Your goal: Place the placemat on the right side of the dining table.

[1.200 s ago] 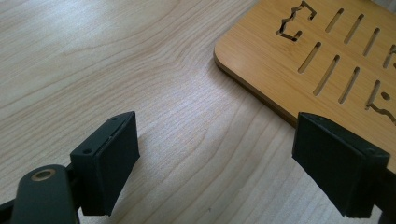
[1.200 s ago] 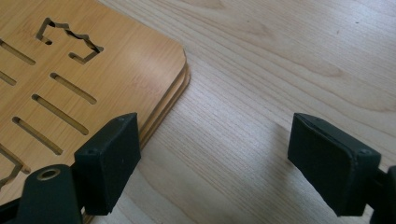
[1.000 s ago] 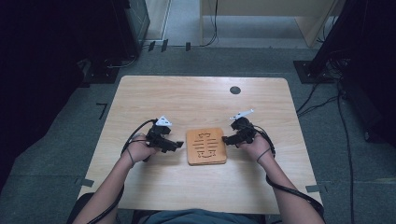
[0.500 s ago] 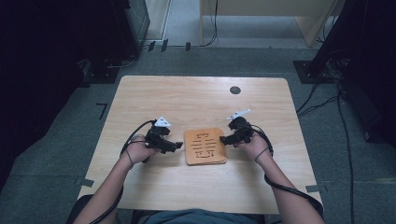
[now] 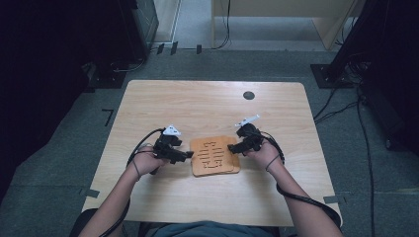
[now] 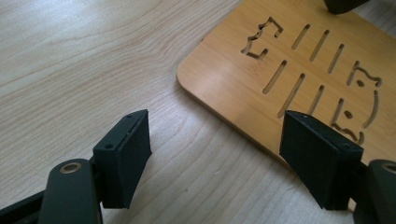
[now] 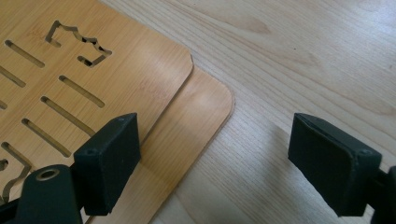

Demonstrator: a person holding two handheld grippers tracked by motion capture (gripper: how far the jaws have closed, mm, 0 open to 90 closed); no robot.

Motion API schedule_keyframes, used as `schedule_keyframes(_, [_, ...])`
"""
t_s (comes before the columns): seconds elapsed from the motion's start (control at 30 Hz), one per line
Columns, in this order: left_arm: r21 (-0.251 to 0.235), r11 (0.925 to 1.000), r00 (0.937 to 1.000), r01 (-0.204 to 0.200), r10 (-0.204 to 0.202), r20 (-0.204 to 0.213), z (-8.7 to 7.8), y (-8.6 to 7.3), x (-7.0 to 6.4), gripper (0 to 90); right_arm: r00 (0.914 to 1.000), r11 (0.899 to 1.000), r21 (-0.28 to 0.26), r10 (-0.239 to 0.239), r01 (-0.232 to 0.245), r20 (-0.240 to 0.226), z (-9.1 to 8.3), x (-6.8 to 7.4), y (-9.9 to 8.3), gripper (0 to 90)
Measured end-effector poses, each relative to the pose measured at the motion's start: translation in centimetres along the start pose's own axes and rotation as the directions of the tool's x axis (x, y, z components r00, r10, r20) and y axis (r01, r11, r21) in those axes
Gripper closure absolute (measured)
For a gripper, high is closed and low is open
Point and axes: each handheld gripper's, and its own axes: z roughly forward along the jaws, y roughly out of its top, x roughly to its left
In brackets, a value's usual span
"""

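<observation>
Left gripper (image 5: 184, 156) jaws spread wide, empty, one pad over the near-left edge of the slotted wooden board (image 5: 213, 155), not gripping it. Right gripper (image 5: 233, 146) likewise gaping, empty, at the board's right edge. Board lies flat between both, mid-table (image 5: 197, 108); smooth bamboo-like, rounded corners, cut-out slots, stacked on a plain second board (image 7: 196, 126) offset beneath
</observation>
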Motion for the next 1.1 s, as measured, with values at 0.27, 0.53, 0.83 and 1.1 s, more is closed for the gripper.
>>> schedule_keyframes(0.27, [0.003,0.9998,0.9998,-0.018,0.018,0.010,0.1,0.0,-0.5,24.3,1.0000,1.000,0.004,0.003,-0.003,0.005,0.4,0.5,0.3,15.8])
schedule_keyframes(0.53, [0.003,0.9997,0.9997,-0.023,0.023,0.007,0.1,0.1,-0.7,24.2,0.9999,1.000,0.000,0.006,-0.006,0.009,0.7,0.9,0.6,15.3])
schedule_keyframes(0.83, [0.008,0.9991,0.9991,-0.041,0.041,0.012,0.4,0.1,-1.2,24.2,0.9999,1.000,-0.005,-0.002,0.003,0.016,0.8,1.4,0.8,15.3])
schedule_keyframes(1.1, [0.018,0.9983,0.9984,-0.055,0.055,0.015,0.6,0.0,-1.4,24.2,0.9999,1.000,-0.011,-0.008,0.008,0.013,0.6,1.4,0.9,15.7])
